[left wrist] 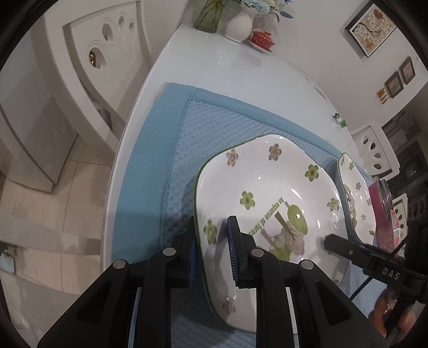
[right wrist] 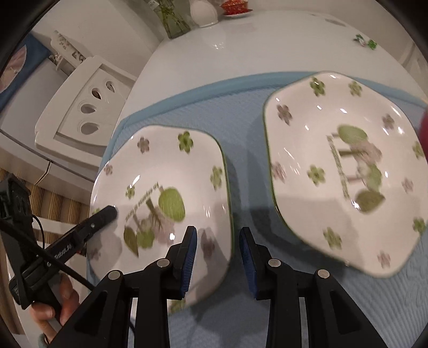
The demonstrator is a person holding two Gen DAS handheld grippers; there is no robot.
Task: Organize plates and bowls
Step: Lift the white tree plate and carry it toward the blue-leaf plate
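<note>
Two white square plates with green and pink flowers lie side by side on a blue mat (left wrist: 149, 187). My left gripper (left wrist: 212, 238) is shut on the left rim of the nearer plate (left wrist: 267, 192). The same plate (right wrist: 165, 171) has its right rim between the fingers of my right gripper (right wrist: 218, 241), whose blue pads stand a little apart from it. One left finger (right wrist: 99, 218) reaches over that plate from the left. A right finger (left wrist: 347, 249) lies over its inside. The second plate (right wrist: 347, 166) sits to the right, blurred, and shows edge-on (left wrist: 353, 192) in the left wrist view.
The mat lies on a glossy white table (left wrist: 214, 61) with a white vase (left wrist: 239, 25), a red lidded cup (left wrist: 263, 38) and a small green item (right wrist: 366, 41) at the back. White chairs (left wrist: 107, 53) (left wrist: 374, 152) stand around it. A hand (right wrist: 53, 299) holds the left gripper.
</note>
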